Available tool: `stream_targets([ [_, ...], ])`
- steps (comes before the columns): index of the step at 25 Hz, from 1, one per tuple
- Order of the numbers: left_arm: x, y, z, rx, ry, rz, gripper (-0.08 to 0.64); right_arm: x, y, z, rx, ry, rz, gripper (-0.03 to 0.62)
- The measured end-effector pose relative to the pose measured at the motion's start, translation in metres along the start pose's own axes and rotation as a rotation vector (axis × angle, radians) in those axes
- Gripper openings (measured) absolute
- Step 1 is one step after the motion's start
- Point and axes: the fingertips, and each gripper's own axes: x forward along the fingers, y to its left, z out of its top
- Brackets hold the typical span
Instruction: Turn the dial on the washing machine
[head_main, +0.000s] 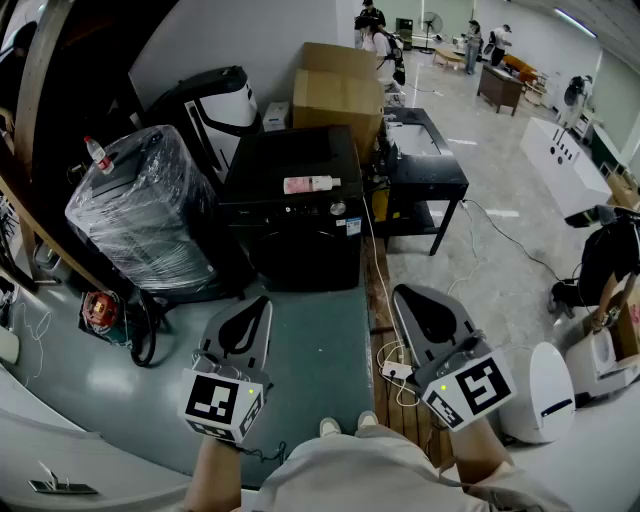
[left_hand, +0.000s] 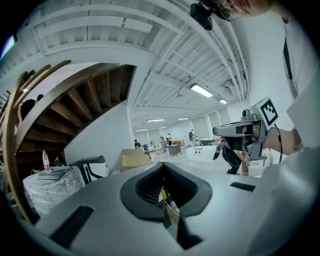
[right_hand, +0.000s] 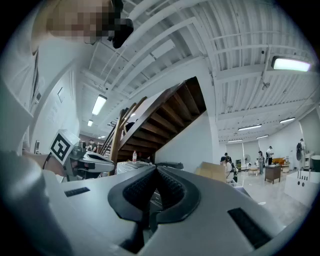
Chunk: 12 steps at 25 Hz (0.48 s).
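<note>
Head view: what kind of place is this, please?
Probably a large workshop or test hall, not a home: a black washing machine stands on open floor beside cardboard boxes and a plastic-wrapped appliance, with people far behind.

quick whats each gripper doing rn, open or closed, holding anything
left gripper: closed, jaws together, holding nothing
right gripper: closed, jaws together, holding nothing
</note>
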Motion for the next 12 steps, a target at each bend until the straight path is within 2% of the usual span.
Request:
stream_targets([
  [7,-0.002,0.006,-0.005,-0.008,0.003,0.003,0.02,0.001,-0.002,-0.004,0.065,-0.005,-0.013,0.028],
  [12,-0.006,0.012,-0.009,-0.006,0.006,0.006,0.02,0.005,0.006,-0.009,0.062,0.01,-0.017,0.028],
])
